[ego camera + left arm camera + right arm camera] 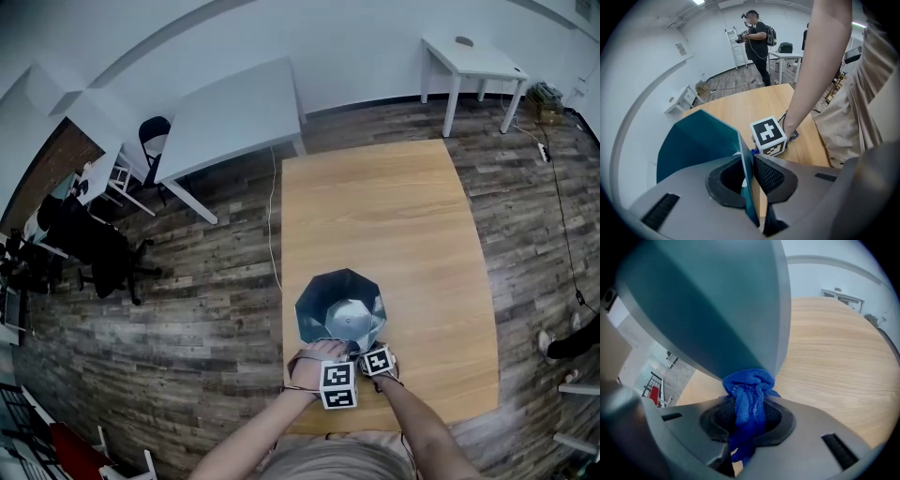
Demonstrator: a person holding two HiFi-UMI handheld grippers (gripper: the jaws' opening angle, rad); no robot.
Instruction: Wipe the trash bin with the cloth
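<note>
closest to the wearer, both grippers meet at the near side of the trash bin [339,309]. the left gripper [751,165] is clamped on the bin's thin teal wall, with one jaw inside the rim and one outside, and seems to be steadying it. just to the right of that grip, the right gripper [750,416] is closed on a bunched blue cloth [749,392]. the cloth's folded head presses against the bin's outer wall, close to one of its angled edges.

the bin stands upright with its mouth open, and the wooden table [375,206] stretches away bare beyond it. further beyond the bin are white tables [234,117] and a wood-plank floor.

the wiping looks under way or only just started. the cloth touches a single patch of the outside, and nothing shows how much has been cleaned, so the other faces, the rim and the inside probably remain.

only the head view shows the whole faceted bin and its pale inside, and there the cloth is hidden. only the right gripper view shows the cloth in contact. only the left gripper view shows the pinched wall, and a person [757,42] standing far beyond the bin.
</note>
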